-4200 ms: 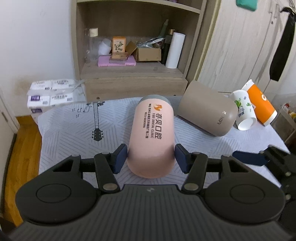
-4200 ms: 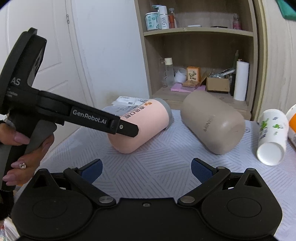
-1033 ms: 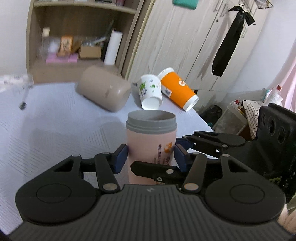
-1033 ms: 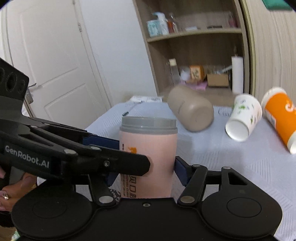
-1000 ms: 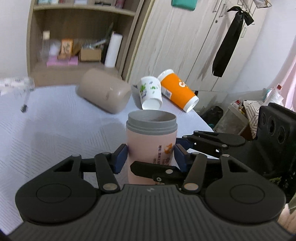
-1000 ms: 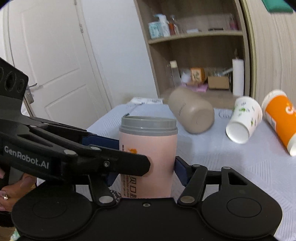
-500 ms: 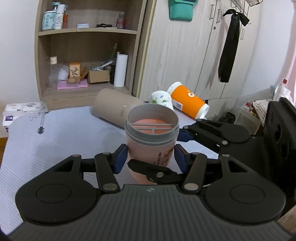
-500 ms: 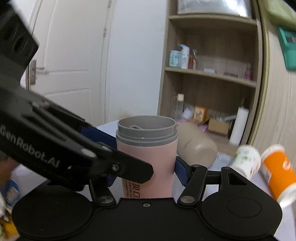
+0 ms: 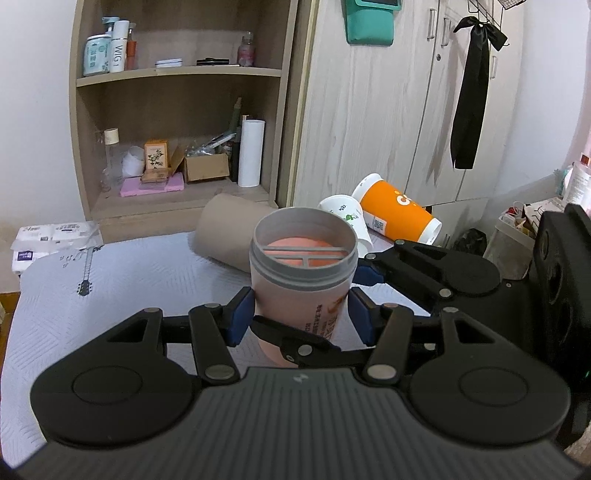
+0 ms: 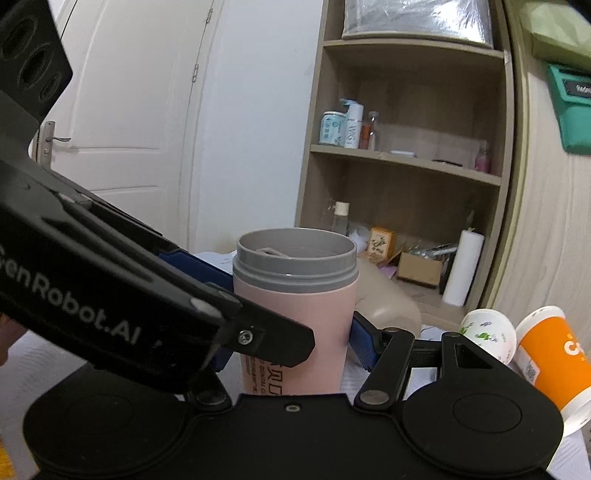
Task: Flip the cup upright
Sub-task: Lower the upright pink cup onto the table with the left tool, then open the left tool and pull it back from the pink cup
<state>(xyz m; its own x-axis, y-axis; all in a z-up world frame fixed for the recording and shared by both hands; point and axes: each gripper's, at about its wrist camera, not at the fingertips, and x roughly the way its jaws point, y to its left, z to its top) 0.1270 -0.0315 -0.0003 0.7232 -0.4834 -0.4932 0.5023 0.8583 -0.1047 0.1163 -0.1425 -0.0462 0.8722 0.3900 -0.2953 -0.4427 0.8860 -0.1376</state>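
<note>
A rigid, smooth pink cup [image 9: 303, 291], likely light and slippery, stands mouth-up over the table [image 9: 122, 280], clamped mid-body by left gripper [image 9: 300, 318] and right gripper [image 10: 291, 352], the surest hold.

White walls. Open wooden shelf unit [image 9: 177, 110] upper left of the left wrist frame, stocked with bottles, a cardboard box [image 9: 206, 167], a white roll [image 9: 251, 153], a pink flat item. Pale wood-grain wardrobe [image 9: 388, 103] right of it, black ribbon [image 9: 471, 92] hanging on a door, teal pouch [image 9: 369, 20] at top. White panelled door [image 10: 122, 122] with lever handle at left of the right wrist frame. Worktop [image 9: 92, 280] under patterned white cloth with guitar print. Wood floor sliver at far left. Soft, even light.
</note>
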